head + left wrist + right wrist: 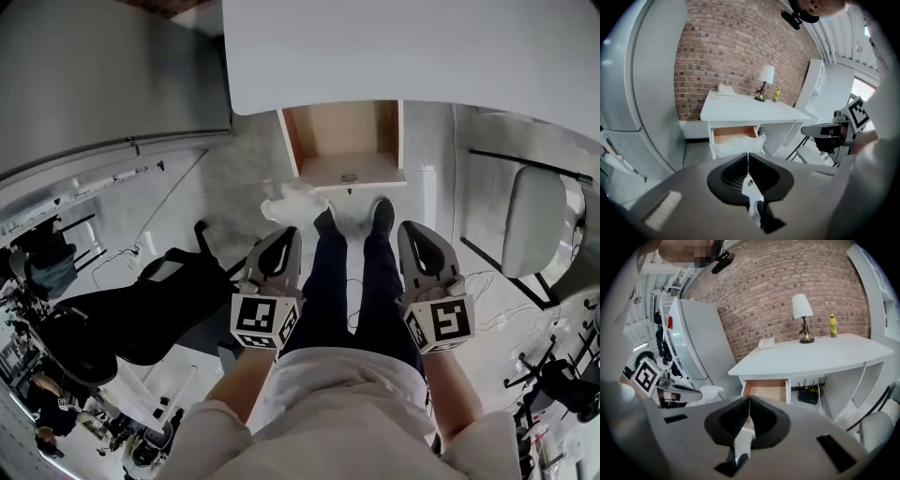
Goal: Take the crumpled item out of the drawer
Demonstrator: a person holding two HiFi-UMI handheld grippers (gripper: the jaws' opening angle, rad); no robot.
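A white desk [403,47] has its wooden drawer [345,141] pulled open, and the inside looks bare. The white crumpled item [286,204] lies on the floor by the drawer's front left corner. It also shows as the crumpled item [738,144] in front of the drawer [733,133], and as the crumpled item [710,392] in the right gripper view. My left gripper [281,236] and right gripper [413,231] hang beside the person's legs, well short of the drawer. Both are shut with nothing held, as seen at the left gripper [748,155] and the right gripper [749,398].
A black office chair [141,309] stands at the left and a grey chair [537,220] at the right. A tall white fridge [696,341] stands left of the desk. On the desk are a lamp [802,317], a phone [766,343] and a yellow bottle [832,326]. Cables lie under the desk.
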